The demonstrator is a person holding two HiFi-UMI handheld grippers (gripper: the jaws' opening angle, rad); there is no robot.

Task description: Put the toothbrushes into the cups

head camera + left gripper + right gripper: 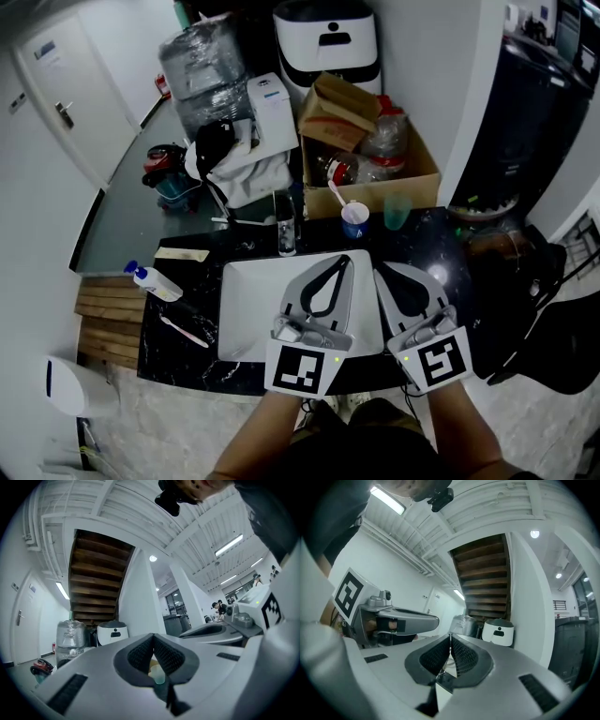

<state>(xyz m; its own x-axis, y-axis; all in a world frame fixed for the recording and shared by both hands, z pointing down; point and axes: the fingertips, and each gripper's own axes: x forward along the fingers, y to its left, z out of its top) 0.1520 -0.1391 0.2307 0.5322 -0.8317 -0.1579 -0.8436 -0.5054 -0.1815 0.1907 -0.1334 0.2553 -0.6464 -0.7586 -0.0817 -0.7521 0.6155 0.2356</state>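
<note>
A blue cup (355,223) stands on the black counter (178,352) behind the sink, with a white toothbrush (336,193) leaning out of it. To its right is a green cup (397,213), which also shows through the left gripper's jaw opening as the same green cup (159,675). At the counter's left front lies a pink toothbrush (185,332). My left gripper (344,259) hangs over the sink, shut and holding nothing. Beside it on the right, my right gripper (379,271) is shut and bare too. In the gripper views the left gripper (153,637) and right gripper (450,638) have their jaws pressed together.
The white sink basin (246,309) fills the counter's middle, with a faucet (286,230) behind it. A soap bottle (150,281) lies at the left. A cardboard box (424,173) of bottles stands behind the cups. A white stick (239,222) lies by the faucet.
</note>
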